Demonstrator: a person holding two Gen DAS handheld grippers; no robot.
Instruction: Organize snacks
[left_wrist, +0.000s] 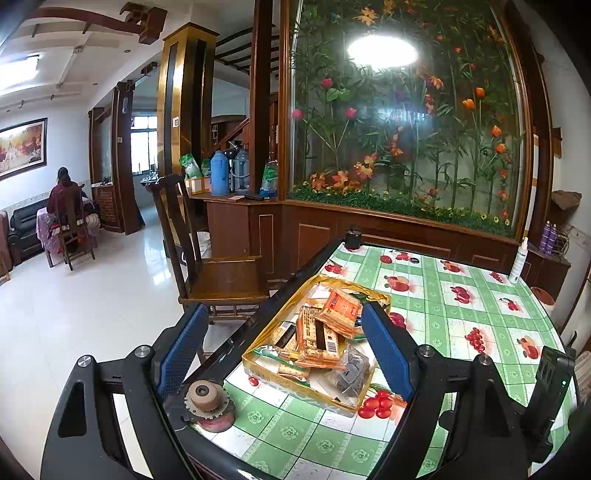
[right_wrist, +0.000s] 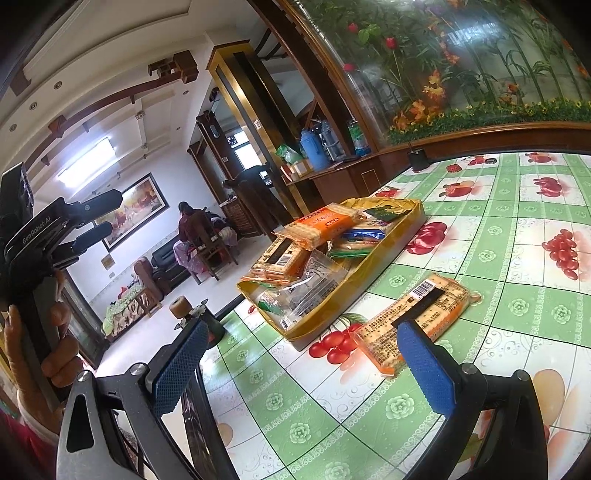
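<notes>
Your left gripper (left_wrist: 291, 350): jaws spread wide, nothing between the blue pads (left_wrist: 388, 354), held above the tabletop's left edge and framing the snack tray.

Your right gripper (right_wrist: 303, 369): jaws likewise wide apart and empty, hovering low over the tabletop (right_wrist: 480, 258).

Gold cardboard tray (right_wrist: 369, 269): sits near the tabletop's left edge, heaped with snacks. Contents include an orange cracker packet (right_wrist: 321, 225) on top, a second orange packet with a barcode (right_wrist: 280, 260), and clear-wrapped dark items (right_wrist: 310, 284), possibly cakes, though the wrapping is hard to read.

Loose orange cracker packet (right_wrist: 413, 317): lies flat on the tabletop just beside the tray's near long wall, barcode side up, its near end just behind your right gripper's right pad.

Wooden spool (left_wrist: 201, 397): at the tabletop's near left corner.
</notes>
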